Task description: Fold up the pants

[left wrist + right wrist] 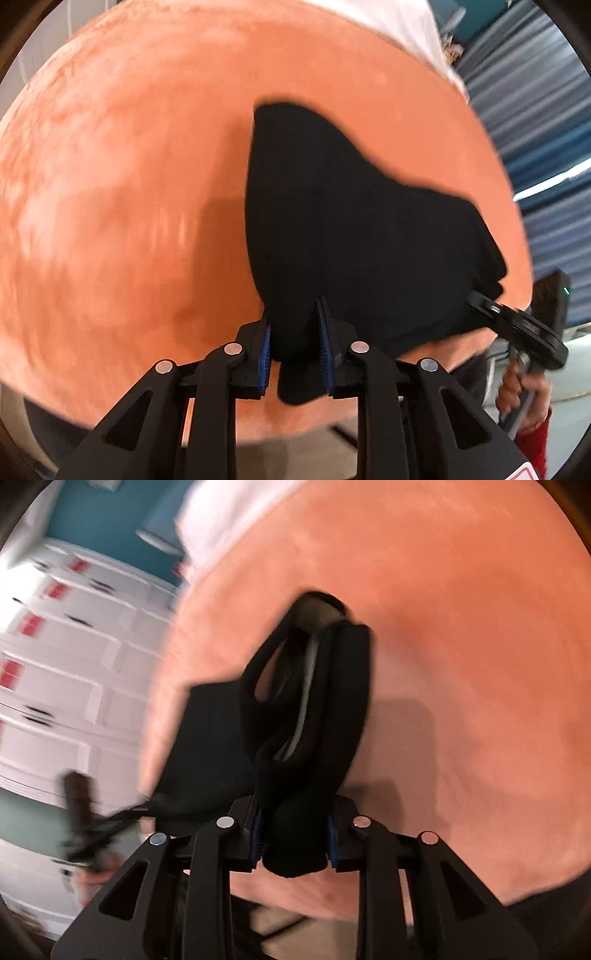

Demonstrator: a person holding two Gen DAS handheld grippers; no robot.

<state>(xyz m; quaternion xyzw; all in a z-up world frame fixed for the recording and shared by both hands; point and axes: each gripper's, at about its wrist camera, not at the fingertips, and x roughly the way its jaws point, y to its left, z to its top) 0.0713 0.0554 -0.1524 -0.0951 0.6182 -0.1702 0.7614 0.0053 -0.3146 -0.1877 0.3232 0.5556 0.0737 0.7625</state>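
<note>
Lying on the orange blanket (129, 166), the black pants (351, 221) were pinched at two spots. The left gripper (295, 350) squeezed one bunch of cloth, and the right gripper (295, 843) squeezed another thick fold, both near the blanket's front edge.

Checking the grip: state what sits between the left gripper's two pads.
A bunched fold of the black pants sits between the left gripper pads, seen in the left wrist view.
</note>
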